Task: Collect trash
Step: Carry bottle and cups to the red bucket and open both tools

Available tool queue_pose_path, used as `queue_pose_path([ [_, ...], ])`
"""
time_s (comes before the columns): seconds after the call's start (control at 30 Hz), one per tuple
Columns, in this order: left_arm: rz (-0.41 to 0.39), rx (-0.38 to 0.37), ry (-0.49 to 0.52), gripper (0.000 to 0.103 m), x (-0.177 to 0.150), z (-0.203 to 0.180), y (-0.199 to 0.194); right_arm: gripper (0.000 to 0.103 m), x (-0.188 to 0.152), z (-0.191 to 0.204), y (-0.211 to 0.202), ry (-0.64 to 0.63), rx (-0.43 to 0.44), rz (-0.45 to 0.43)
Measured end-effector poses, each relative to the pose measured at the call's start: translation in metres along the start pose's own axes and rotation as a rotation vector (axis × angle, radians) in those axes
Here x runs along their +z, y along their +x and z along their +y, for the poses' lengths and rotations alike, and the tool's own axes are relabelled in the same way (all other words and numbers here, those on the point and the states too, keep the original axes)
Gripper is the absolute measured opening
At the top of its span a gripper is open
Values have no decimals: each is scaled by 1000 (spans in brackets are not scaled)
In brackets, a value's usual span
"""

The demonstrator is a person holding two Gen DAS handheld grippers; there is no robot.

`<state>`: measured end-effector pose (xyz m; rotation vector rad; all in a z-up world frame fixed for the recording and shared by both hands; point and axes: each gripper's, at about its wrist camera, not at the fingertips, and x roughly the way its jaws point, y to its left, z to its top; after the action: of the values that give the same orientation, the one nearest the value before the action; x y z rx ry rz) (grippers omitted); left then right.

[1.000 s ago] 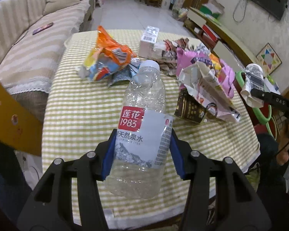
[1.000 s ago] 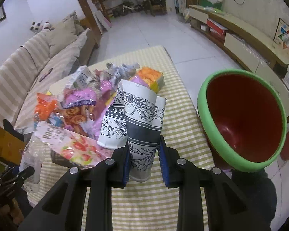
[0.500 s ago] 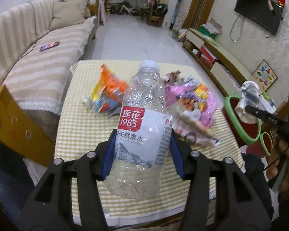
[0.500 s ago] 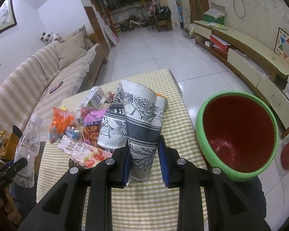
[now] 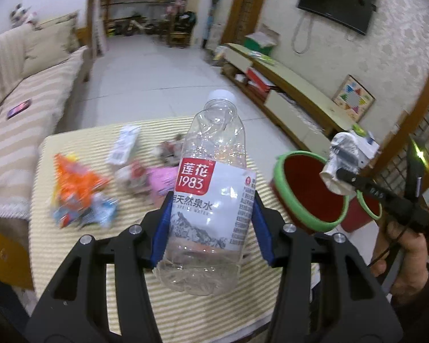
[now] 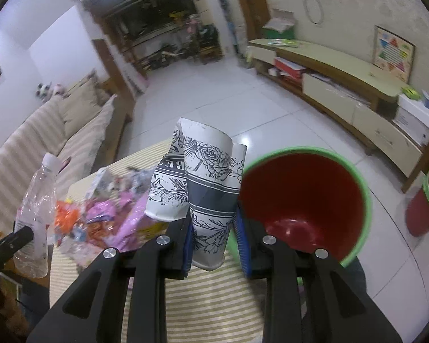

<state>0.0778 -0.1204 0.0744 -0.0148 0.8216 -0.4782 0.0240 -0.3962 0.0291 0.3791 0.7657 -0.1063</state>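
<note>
My left gripper (image 5: 211, 225) is shut on an empty clear plastic water bottle (image 5: 211, 183) with a red and white label, held upright above the table. My right gripper (image 6: 214, 234) is shut on crushed paper cups (image 6: 206, 183) with a black flower print, held just left of the rim of a red bin with a green rim (image 6: 306, 200). In the left wrist view the bin (image 5: 306, 188) stands at the table's right edge, with the cups (image 5: 340, 157) over it. The bottle also shows at the left of the right wrist view (image 6: 37, 214).
Snack wrappers (image 5: 80, 191) and a small carton (image 5: 123, 143) lie on the striped yellow tablecloth (image 5: 203, 308). A second red bin (image 6: 426, 203) stands on the floor at right. A striped sofa (image 5: 20, 114) is at left, a low TV cabinet (image 5: 294, 100) along the right wall.
Both grippers have risen and moved back from the table with their loads. The paper cups have come closer to the red bin's rim, and the bottle has shifted right toward the bin.
</note>
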Motion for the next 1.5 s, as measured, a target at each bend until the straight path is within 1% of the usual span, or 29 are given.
queue_pose_path([
  [0.23, 37, -128, 98, 49, 30, -72, 50, 25, 8, -58, 1, 63, -81, -19],
  [0.37, 91, -200, 150, 49, 36, -115, 85, 25, 7, -87, 10, 79, -114, 1],
  [0.47, 132, -229, 172, 49, 39, -137, 107, 25, 3, -106, 21, 101, -127, 34],
  [0.63, 190, -254, 202, 49, 40, -164, 137, 26, -3, -122, 32, 125, -131, 62],
  [0.73, 215, -261, 206, 50, 41, -174, 155, 30, -2, -124, 37, 119, -135, 69],
  [0.77, 219, -265, 202, 50, 41, -177, 158, 40, -2, -124, 38, 107, -135, 65],
  [0.8, 222, -268, 192, 57, 41, -177, 161, 49, -1, -124, 39, 102, -133, 61],
  [0.83, 222, -270, 178, 76, 42, -176, 162, 65, -1, -122, 39, 97, -134, 53],
  [0.87, 211, -272, 159, 84, 42, -174, 161, 72, -1, -122, 39, 92, -136, 50],
  [0.9, 202, -273, 147, 91, 43, -172, 160, 72, -2, -120, 40, 81, -141, 51],
  [1.0, 205, -270, 123, 93, 42, -163, 159, 75, -5, -115, 43, 54, -153, 63],
  [1.1, 193, -257, 101, 96, 43, -155, 156, 79, -8, -112, 43, 61, -146, 71],
  [1.17, 181, -242, 92, 97, 44, -150, 151, 85, -7, -110, 41, 67, -149, 67],
  [1.27, 172, -228, 90, 97, 44, -144, 144, 89, -3, -101, 35, 58, -155, 50],
  [1.4, 153, -199, 88, 97, 40, -131, 127, 90, 1, -87, 27, 34, -157, 38],
  [1.5, 122, -168, 68, 97, 36, -116, 109, 92, -1, -71, 23, 10, -149, 38],
])
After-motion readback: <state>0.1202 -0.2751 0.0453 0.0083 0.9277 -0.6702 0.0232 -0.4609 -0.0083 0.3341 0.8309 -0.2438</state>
